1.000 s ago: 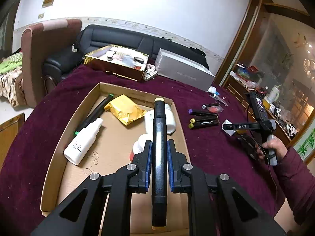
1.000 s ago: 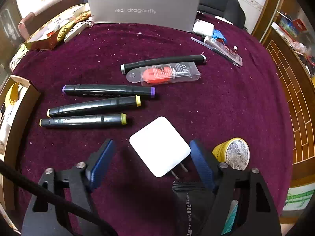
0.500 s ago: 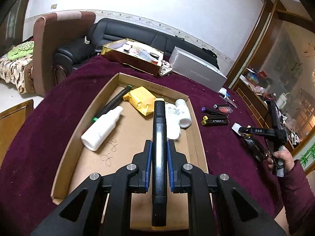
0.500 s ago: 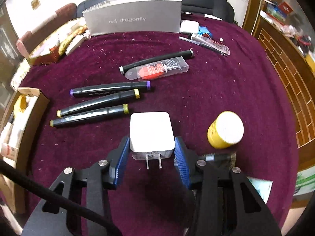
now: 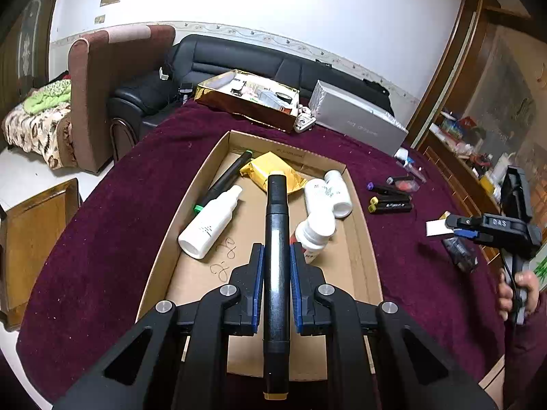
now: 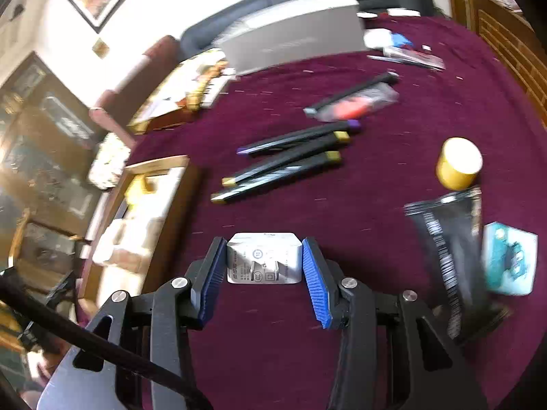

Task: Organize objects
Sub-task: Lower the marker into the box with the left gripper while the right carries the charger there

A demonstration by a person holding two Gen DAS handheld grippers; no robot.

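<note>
Maroon cloth (image 5: 112, 239) covers the table, with a black sofa (image 5: 239, 58) and a white wall behind it. Your left gripper (image 5: 276, 253) is clamped narrow on a black marker (image 5: 276, 239). The marker runs straight along the fingers, its yellow end cap nearest the camera. It hangs over the cardboard tray (image 5: 359, 205).

In the tray: a white spray bottle (image 5: 212, 222) on its side, a green-capped marker (image 5: 225, 179) along the left wall, a gold pouch (image 5: 270, 171) at the far end, and three white pill bottles (image 5: 324, 194) at the right.

Your right gripper (image 6: 265, 259) holds the white charger (image 6: 265, 258) squarely between the blue pads (image 6: 316, 280), both pads pressing its sides. The printed face and folded prongs point toward the camera. From the left wrist view the charger (image 5: 436, 229) shows clear of the cloth, off to the right of the tray.

On the cloth beyond it lie three black markers (image 6: 290, 157) side by side, one purple-capped and two yellow-capped. A clear pack with a red item (image 6: 355, 102) sits farther back. To the right are a yellow jar (image 6: 458, 164), a black sachet (image 6: 448, 256) and a teal card (image 6: 509, 259). A grey box (image 6: 294, 30) sits at the far edge. The right wrist view is motion-blurred, so fine print is unreadable.
</note>
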